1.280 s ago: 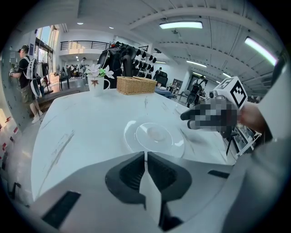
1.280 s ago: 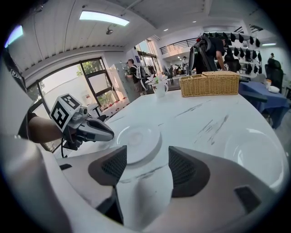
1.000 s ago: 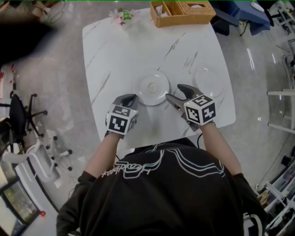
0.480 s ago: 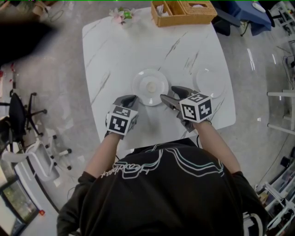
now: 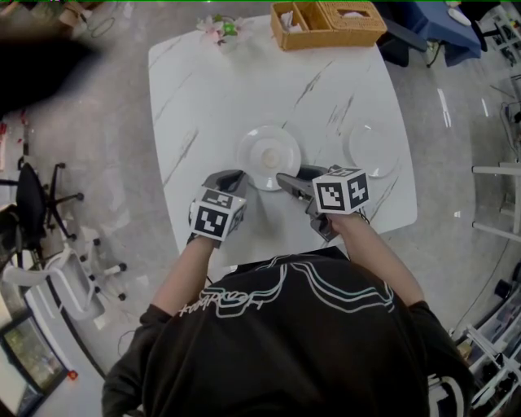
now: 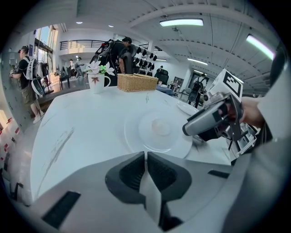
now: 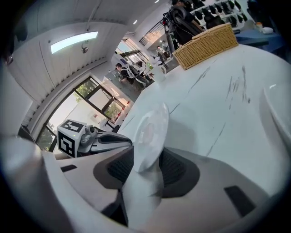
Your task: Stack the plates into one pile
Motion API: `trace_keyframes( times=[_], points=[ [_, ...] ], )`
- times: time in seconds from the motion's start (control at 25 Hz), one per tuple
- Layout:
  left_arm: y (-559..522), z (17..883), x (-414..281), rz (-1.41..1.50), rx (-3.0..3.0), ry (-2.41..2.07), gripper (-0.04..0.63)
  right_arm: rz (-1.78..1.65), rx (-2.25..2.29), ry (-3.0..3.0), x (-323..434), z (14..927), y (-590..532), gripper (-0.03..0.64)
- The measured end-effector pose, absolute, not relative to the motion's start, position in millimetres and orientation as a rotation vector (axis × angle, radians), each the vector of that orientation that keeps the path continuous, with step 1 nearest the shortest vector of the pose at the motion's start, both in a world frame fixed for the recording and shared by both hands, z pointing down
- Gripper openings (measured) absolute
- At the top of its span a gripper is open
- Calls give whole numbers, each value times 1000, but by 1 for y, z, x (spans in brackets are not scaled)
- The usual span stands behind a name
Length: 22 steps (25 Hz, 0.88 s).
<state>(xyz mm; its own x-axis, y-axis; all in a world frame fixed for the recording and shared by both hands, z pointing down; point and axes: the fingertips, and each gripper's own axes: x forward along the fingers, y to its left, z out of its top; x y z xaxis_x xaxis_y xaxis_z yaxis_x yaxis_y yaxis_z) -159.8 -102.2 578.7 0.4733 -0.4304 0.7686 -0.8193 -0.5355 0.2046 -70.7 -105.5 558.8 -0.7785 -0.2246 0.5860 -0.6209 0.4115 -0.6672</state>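
Observation:
A white plate (image 5: pixel 269 157) lies at the middle of the white marble table (image 5: pixel 203 89). A second white plate (image 5: pixel 373 148) lies to its right, near the table's right edge. My right gripper (image 5: pixel 285 177) is at the near right rim of the middle plate. In the right gripper view the plate's rim (image 7: pixel 150 132) stands between the jaws, which have just been closing and now press on it from both sides. My left gripper (image 5: pixel 232 176) rests shut and empty just left of that plate; in the left gripper view (image 6: pixel 145 154) its jaws meet.
A wicker basket (image 5: pixel 326 23) and a flower cup (image 5: pixel 218 31) stand at the table's far edge. An office chair (image 5: pixel 41 199) is on the floor to the left. People stand far off in the room.
My right gripper has moved left to the middle plate's rim, rolled, and narrowed its jaws on it. My left gripper has stayed where it was.

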Motion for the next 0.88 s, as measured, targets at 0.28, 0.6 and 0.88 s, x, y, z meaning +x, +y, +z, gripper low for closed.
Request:
trace_keyframes(
  times=[0.28, 0.6, 0.88],
  points=[
    [-105, 579, -160, 895, 2156, -1033, 38, 1452, 773, -2225, -66, 564, -107, 87],
    [-102, 577, -159, 900, 2156, -1016, 38, 1618, 835, -2220, -62, 557, -109, 64],
    [-98, 567, -165, 897, 2169, -1026, 38, 1709, 866, -2251, -57, 547, -111, 46]
  ],
)
